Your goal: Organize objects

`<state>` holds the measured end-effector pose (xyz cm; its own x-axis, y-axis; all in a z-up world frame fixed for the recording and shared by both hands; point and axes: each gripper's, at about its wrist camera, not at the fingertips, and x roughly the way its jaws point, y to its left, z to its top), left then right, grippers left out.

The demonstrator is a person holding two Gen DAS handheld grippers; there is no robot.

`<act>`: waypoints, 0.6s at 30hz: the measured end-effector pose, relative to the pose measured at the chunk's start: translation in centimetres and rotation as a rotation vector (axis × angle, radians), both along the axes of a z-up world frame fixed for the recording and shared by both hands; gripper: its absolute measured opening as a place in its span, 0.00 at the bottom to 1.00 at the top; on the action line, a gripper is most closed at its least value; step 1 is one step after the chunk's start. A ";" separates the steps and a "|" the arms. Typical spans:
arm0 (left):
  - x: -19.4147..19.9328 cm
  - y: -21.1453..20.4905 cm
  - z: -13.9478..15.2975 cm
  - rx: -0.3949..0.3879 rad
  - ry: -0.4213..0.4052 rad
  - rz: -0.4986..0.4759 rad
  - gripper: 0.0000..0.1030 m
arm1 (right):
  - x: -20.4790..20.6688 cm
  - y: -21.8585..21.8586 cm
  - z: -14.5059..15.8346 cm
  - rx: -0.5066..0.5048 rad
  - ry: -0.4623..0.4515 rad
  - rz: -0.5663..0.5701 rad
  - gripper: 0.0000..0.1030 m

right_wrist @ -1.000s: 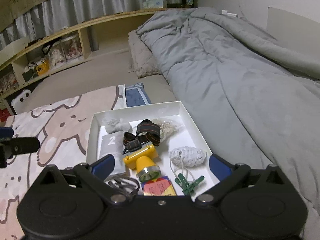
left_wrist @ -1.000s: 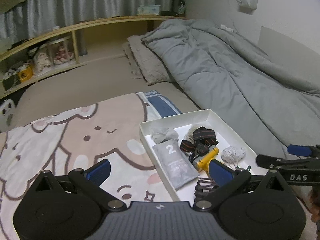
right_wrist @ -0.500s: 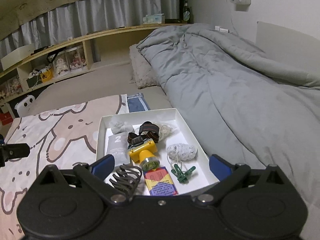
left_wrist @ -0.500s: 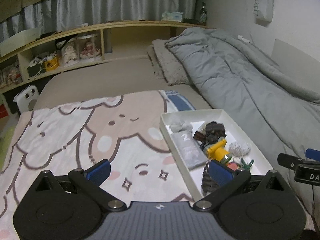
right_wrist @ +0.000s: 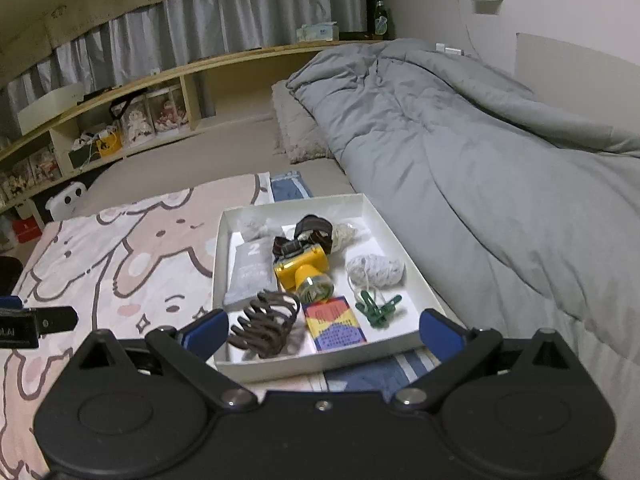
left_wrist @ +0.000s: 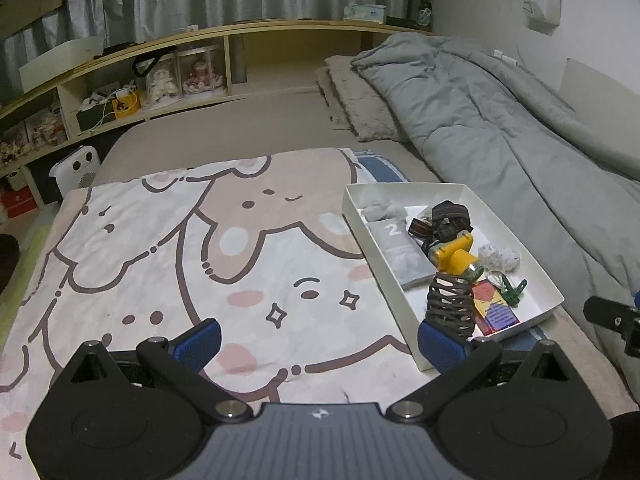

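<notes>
A white tray lies on the bed. It holds a yellow headlamp, a brown hair claw, a grey packet marked 2, a white string ball, green clothes pegs and a colourful card. My right gripper is open and empty, just short of the tray's near edge. My left gripper is open and empty over the cartoon blanket, left of the tray.
A grey duvet covers the bed to the right of the tray. A folded blue cloth lies behind it. Wooden shelves with boxes and figures run along the back wall. A white heater stands at the left.
Both grippers have pulled back and up from the tray. The brown hair claw now lies fully in view in the tray's near corner.
</notes>
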<state>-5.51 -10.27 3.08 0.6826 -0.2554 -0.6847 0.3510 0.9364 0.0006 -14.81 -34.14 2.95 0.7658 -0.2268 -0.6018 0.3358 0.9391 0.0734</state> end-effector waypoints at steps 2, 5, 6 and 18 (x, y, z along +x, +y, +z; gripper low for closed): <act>-0.2 0.1 -0.2 0.000 -0.001 -0.006 1.00 | -0.1 0.2 -0.1 -0.006 0.015 0.007 1.00; -0.4 0.2 -0.6 0.010 0.007 -0.006 1.00 | -0.1 0.5 -0.4 -0.014 0.013 0.009 1.00; -0.5 0.2 -0.8 0.011 0.013 -0.004 1.00 | 0.0 0.5 -0.4 -0.014 0.015 0.007 1.00; -0.3 1.1 -1.4 -0.026 0.055 0.019 1.00 | 0.4 1.3 -1.3 -0.067 0.068 -0.006 1.00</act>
